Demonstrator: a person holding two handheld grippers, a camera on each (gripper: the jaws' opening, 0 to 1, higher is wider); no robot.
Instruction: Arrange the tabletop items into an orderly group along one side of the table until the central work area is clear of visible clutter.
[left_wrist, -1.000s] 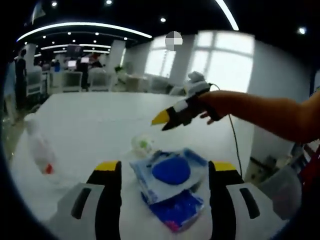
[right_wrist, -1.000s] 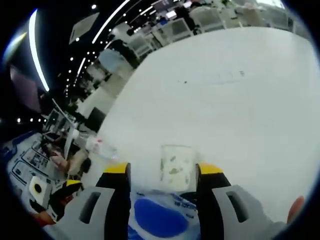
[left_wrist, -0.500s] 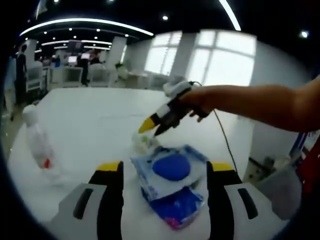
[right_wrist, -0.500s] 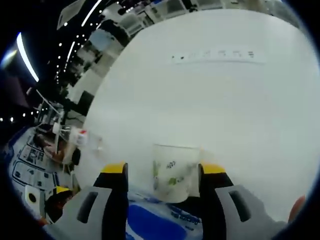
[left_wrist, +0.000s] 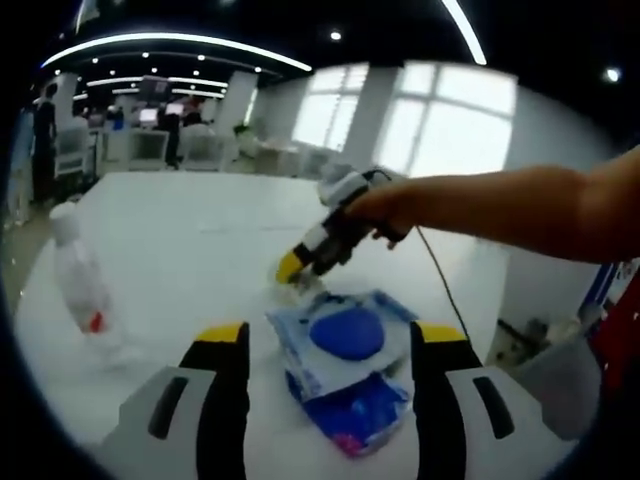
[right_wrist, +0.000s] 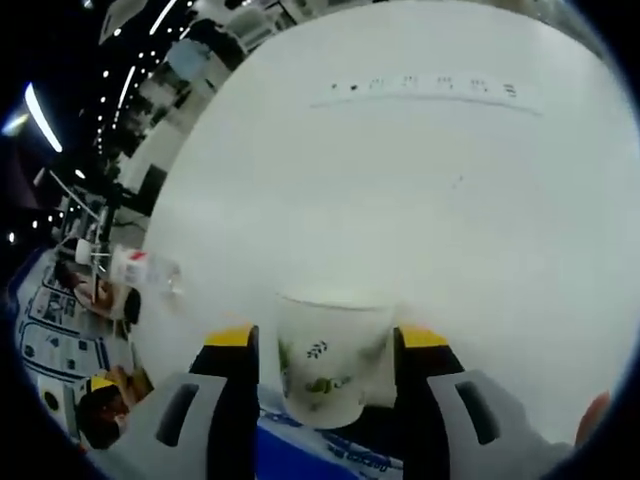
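Between your right claw's jaws: a clear cup (right_wrist: 328, 358) with green leaf print, upright on the white worktop (right_wrist: 420, 200).
Right claw (right_wrist: 325, 345): jaws open, one on each side of the cup; you cannot tell whether they touch it.
Left claw (left_wrist: 320, 345): jaws spread wide, holding nothing, flanking a blue packet (left_wrist: 345, 365).
Packet: flat on the worktop, just beside the cup.
Bottle (left_wrist: 80, 285): clear plastic, well apart to the left.
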